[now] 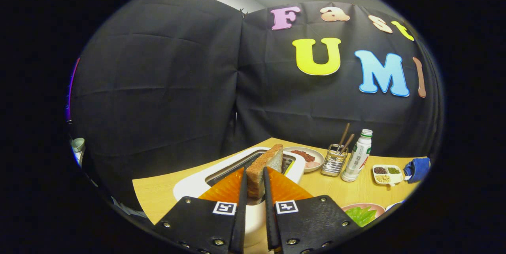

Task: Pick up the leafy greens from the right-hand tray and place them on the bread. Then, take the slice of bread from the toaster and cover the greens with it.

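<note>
A slice of brown-crusted bread (265,169) stands on edge between my fingers, and my gripper (255,178) is shut on it. The slice is just above the white toaster (189,184), whose dark slot (227,171) runs under and beside it. To the right of my fingers a pink plate (377,206) holds leafy greens (361,215); what lies under the greens is hidden.
Beyond the toaster sit a plate with reddish food (306,156), a wire holder with brown sticks (334,161), a white bottle with a green cap (357,157), a small white divided dish of beans (387,174) and a blue cloth (417,169). The wooden table (158,194) ends left of the toaster.
</note>
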### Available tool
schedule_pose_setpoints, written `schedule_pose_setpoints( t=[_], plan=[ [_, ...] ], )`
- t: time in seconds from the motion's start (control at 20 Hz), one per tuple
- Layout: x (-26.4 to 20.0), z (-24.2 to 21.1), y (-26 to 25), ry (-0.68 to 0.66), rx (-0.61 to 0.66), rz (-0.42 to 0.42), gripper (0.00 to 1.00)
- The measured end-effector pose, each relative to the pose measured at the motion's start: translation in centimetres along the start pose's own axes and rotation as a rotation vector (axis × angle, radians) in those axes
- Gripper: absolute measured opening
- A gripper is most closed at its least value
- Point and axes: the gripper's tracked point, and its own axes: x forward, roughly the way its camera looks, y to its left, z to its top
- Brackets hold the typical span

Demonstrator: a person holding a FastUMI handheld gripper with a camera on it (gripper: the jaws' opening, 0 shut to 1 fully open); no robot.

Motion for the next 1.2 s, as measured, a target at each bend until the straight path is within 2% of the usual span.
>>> schedule_pose_setpoints(
  t=[0.05,0.6,0.75,1.0,1.2],
  plan=[
    [-0.1,0.2,0.0,-0.005,0.01,0.01,0.08],
    [-6.2,8.1,-0.9,-0.18,0.149,0.098,0.08],
    [-8.7,9.2,-2.7,-0.227,0.127,0.07,0.08],
    [-11.4,5.8,-7.8,-0.195,0.052,-0.021,0.08],
    [-12.0,0.8,-13.1,-0.101,0.067,-0.105,0.08]
  ],
)
